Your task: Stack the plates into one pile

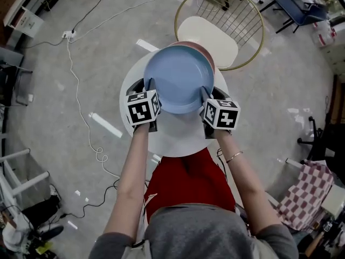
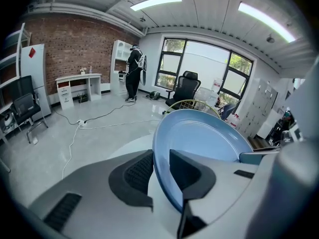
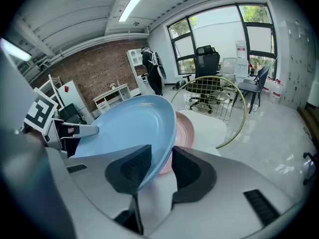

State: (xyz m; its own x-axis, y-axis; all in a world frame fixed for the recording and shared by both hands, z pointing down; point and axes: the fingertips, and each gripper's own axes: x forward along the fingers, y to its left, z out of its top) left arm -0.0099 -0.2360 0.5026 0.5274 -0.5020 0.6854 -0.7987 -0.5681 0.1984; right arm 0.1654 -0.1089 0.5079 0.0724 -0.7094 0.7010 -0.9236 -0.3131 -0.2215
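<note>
We hold the blue plate (image 1: 179, 79) by its sides, the left gripper (image 1: 149, 88) clamped on the left rim and the right gripper (image 1: 206, 93) on the right rim; it hangs over the white table (image 1: 172, 139), overlapping the pink plate (image 1: 205, 52) just beyond; we should hold it level, centre it over the pink one, lower gently, then release both sides together.

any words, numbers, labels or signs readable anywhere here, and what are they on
No readable text in any view.
marker cubes: black-and-white square patterns, not words.
red diamond sticker on the white cabinet: too small to read.
blue plate, pink plate: no print visible.
</note>
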